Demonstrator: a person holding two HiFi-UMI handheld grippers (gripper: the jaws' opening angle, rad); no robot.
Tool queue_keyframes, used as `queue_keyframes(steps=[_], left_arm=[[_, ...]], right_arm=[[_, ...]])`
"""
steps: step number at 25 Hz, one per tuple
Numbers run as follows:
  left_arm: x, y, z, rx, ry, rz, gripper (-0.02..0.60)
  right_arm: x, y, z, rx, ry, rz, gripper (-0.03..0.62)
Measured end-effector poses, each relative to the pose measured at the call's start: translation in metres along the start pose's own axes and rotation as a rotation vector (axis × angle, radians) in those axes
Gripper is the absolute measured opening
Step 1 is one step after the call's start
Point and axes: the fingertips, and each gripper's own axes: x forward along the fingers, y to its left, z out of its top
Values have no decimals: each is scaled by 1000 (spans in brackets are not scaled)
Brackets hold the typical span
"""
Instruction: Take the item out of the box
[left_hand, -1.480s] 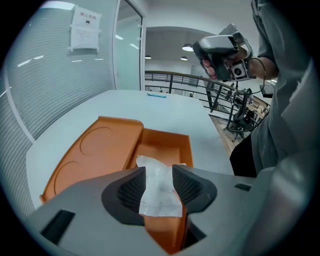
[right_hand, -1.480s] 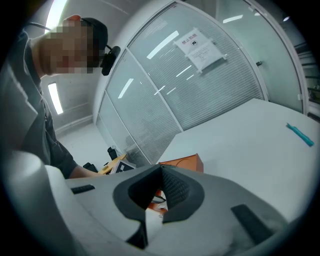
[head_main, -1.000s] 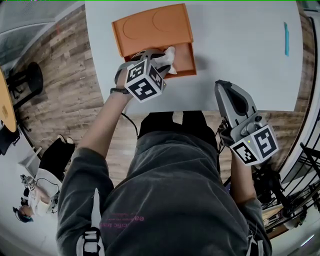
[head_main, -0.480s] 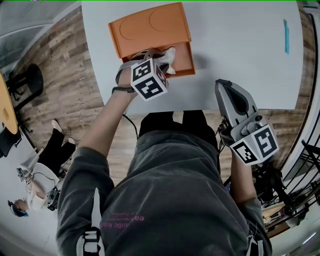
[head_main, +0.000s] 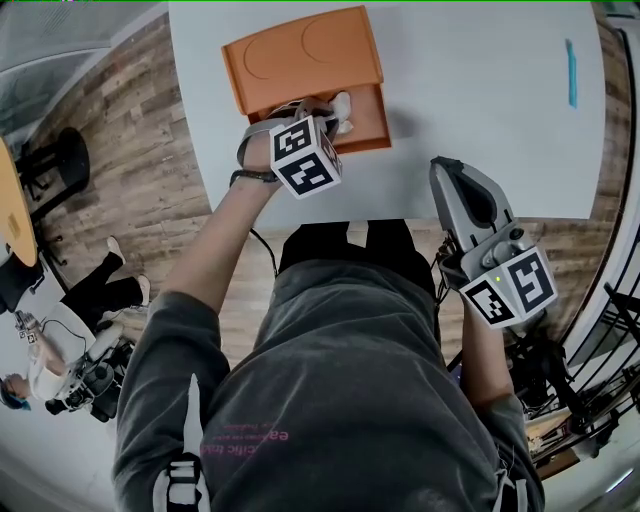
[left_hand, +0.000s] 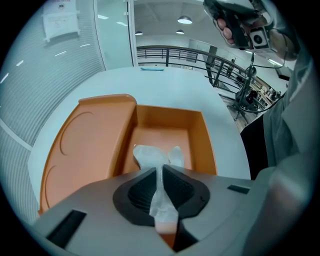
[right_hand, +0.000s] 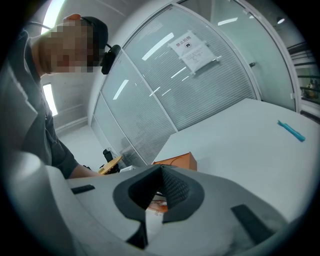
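Note:
An orange box (head_main: 377, 118) lies on the white table (head_main: 470, 90) with its lid (head_main: 300, 50) folded open toward the far side. My left gripper (head_main: 325, 108) points steeply down into the box. Its jaws have just been closing and now pinch a clear plastic packet (left_hand: 152, 155), whose top shows white beside the gripper (head_main: 342, 104). In the left gripper view the pads press on the packet at the left gripper (left_hand: 161, 169), above the box floor (left_hand: 170, 137). My right gripper (head_main: 447, 168) hovers at the table's near edge, jaws together and holding nothing (right_hand: 161, 170).
A thin blue stick (head_main: 573, 75) lies at the table's far right. The box (right_hand: 177, 161) shows low in the right gripper view. Wooden floor, a black stool (head_main: 55, 160) and another person (head_main: 70, 350) are to the left. Metal railings (left_hand: 225, 65) stand beyond the table.
The left gripper's marker cube has shifted a little right and rolled. Its jaws have closed on the clear packet. The right gripper has stayed put.

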Motion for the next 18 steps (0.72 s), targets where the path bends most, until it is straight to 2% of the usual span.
queue_keyframes(steps=[4,9,13,18], left_arm=[[-7,3,-3,-37,-32,5,18],[-25,3,-6,-78,-90,-6,12],[-55,-3,10,-126,-184,-7,12],[-100,0,32,-198,-314,40,12]], right_arm=[[2,6,6,-12,-6,3,5],[9,17,10,-27,-14,11,5],[5,22,14,-43,-24,19,5],[-2,31,21,-77,-46,41,5]])
